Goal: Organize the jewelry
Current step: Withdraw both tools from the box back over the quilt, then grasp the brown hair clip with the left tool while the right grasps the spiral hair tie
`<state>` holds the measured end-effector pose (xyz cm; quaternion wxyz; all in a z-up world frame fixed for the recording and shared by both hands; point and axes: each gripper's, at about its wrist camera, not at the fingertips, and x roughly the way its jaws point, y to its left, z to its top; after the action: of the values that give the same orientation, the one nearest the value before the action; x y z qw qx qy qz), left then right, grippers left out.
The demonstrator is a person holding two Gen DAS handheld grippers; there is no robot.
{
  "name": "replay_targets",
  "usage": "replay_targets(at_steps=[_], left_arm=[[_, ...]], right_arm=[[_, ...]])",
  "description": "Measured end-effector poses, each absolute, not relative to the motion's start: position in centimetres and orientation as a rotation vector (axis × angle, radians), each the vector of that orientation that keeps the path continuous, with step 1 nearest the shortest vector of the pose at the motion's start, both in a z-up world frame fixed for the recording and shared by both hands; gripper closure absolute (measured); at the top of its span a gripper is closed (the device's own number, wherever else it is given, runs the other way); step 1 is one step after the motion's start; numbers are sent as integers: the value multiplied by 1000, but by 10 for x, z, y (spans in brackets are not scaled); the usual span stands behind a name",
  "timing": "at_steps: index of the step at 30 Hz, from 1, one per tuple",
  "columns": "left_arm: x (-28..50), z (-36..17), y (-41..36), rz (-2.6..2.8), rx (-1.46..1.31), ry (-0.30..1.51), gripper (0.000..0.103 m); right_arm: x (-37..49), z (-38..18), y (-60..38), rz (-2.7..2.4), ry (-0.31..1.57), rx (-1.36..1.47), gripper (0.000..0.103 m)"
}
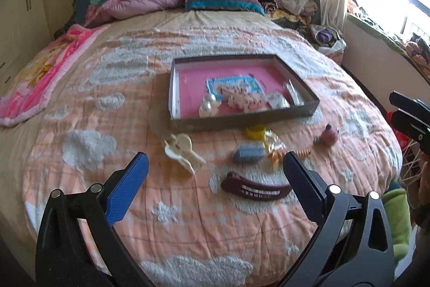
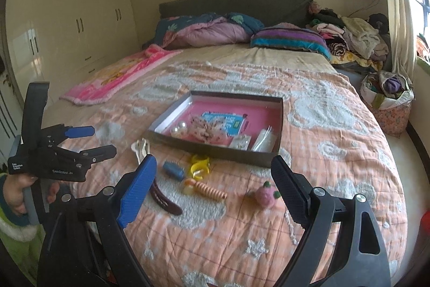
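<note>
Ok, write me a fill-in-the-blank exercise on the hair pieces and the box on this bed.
1. The shallow dark cardboard box has a ____ floor.
2. The cream claw hair clip lies ____ the box, on the bedspread.
3. The left gripper has its jaws ____.
4. The dark maroon curved hair clip lies ____ to the grippers than the box.

Missing words: pink; outside; open; nearer

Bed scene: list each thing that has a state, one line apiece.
left claw: open, empty, above the bedspread
right claw: open, empty
box: lidless, holding some pieces
cream hair clip: outside the box, on the bedspread
dark red hair clip: outside the box
blue roller: outside the box
wardrobe doors: shut
</note>
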<state>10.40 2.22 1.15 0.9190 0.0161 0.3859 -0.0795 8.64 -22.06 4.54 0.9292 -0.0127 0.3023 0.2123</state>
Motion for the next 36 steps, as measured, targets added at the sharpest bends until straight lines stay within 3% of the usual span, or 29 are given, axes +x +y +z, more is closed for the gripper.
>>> replay_targets(at_steps=[21,23,28,32,36], left_arm=[[94,-67,3,-351,-87,1012,10],[96,-75,1,-381,-126,1034,15],[102,-86,1,-419,-208,1070,24],[108,-89,5,-430,-265,1083,24],[115,-91,10,-442,-333,1098,24]], right_arm=[[97,-6,-214,506,733,-132,17],[101,-14,-213,509,752,-144,18],[118,-31,-208,533,796,-180,28],[134,-48,-190,593,830,-262,37],[150,-67,-179,649,868,-306,52]])
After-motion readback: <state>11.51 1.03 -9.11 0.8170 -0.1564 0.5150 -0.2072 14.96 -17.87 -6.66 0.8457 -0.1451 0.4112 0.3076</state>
